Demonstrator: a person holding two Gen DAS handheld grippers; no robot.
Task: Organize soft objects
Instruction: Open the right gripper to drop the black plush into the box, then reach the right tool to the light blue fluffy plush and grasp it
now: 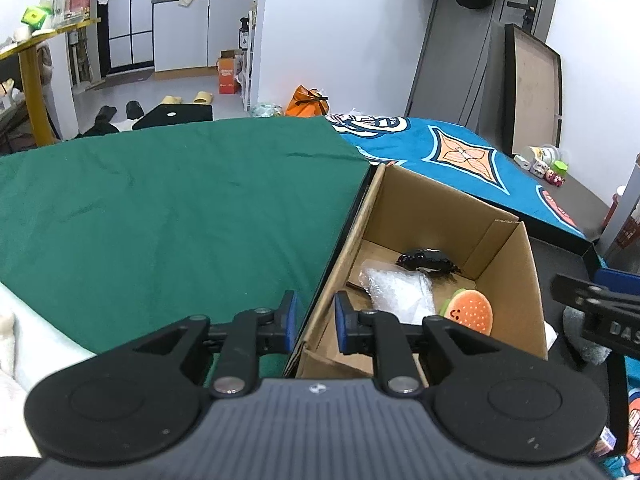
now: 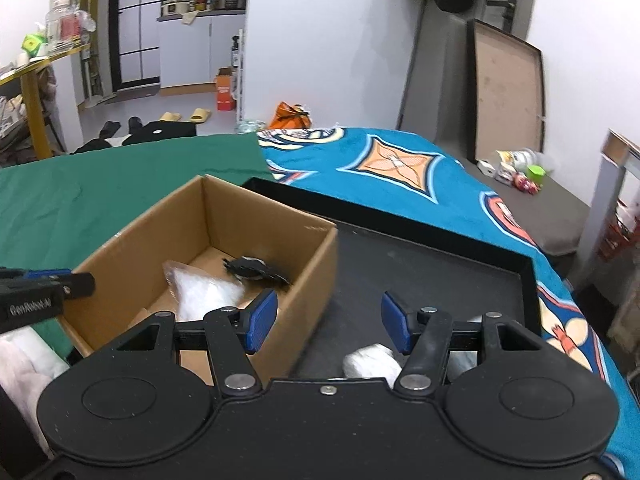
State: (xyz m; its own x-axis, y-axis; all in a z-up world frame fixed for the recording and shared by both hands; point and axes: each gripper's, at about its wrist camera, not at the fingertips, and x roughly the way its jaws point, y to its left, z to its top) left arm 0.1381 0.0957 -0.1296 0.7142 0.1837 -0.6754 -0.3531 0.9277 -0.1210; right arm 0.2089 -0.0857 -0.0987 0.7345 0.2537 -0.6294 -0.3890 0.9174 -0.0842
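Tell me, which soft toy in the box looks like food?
The burger plush in the cardboard box: orange bun, green edge, little smiley. The black plush and the clear plastic bag beside it look nothing like food.

Open-topped cardboard box leaves access from above; its walls block sideways entry. Bare black tray floor lies right.

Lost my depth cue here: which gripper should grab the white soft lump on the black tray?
Right. The right gripper is open with the white lump just below its fingers on the tray. The left gripper sits over the box edge.
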